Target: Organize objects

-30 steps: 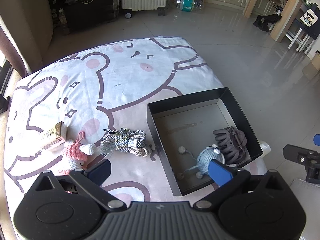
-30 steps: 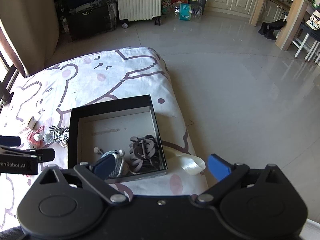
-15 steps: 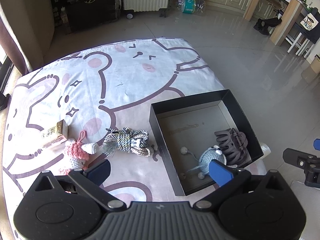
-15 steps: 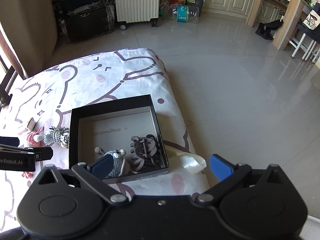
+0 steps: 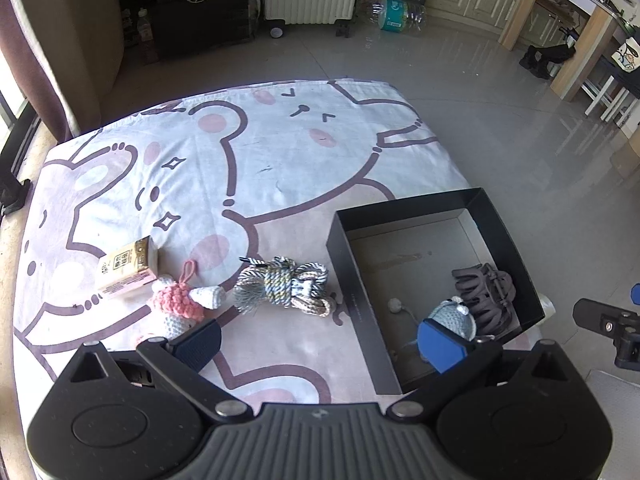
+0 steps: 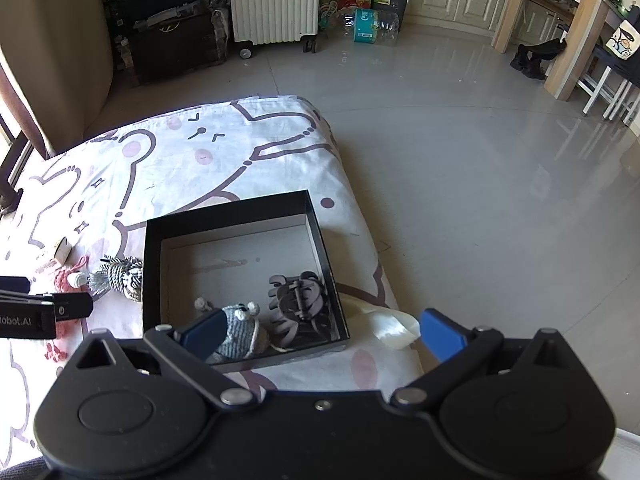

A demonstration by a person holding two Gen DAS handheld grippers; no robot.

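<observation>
A black open box (image 5: 340, 248) (image 6: 154, 272) sits on the cartoon-print bedsheet near its right edge. Inside lie a blue-grey crochet mouse (image 5: 454, 314) (image 6: 242, 330) and a dark hair claw (image 5: 486, 294) (image 6: 298, 302). Left of the box lie a bundled rope (image 5: 282, 284) (image 6: 120, 278), a pink crochet toy (image 5: 176, 308) (image 6: 66, 280) and a small tan carton (image 5: 128, 266) (image 6: 60, 248). My left gripper (image 5: 320, 340) is open and empty, above the sheet and the box's near left wall. My right gripper (image 6: 322, 330) is open and empty over the box's near edge.
A roll of clear tape (image 6: 390, 326) (image 5: 546, 306) lies by the box's right side at the bed edge. Beyond the bed is grey tiled floor, with a white radiator (image 6: 272, 0), a dark trunk (image 6: 172, 40) and wooden table legs (image 6: 572, 40).
Both grippers have drawn back slightly, so the box and objects sit a little farther into view. Nothing was grasped or released.
</observation>
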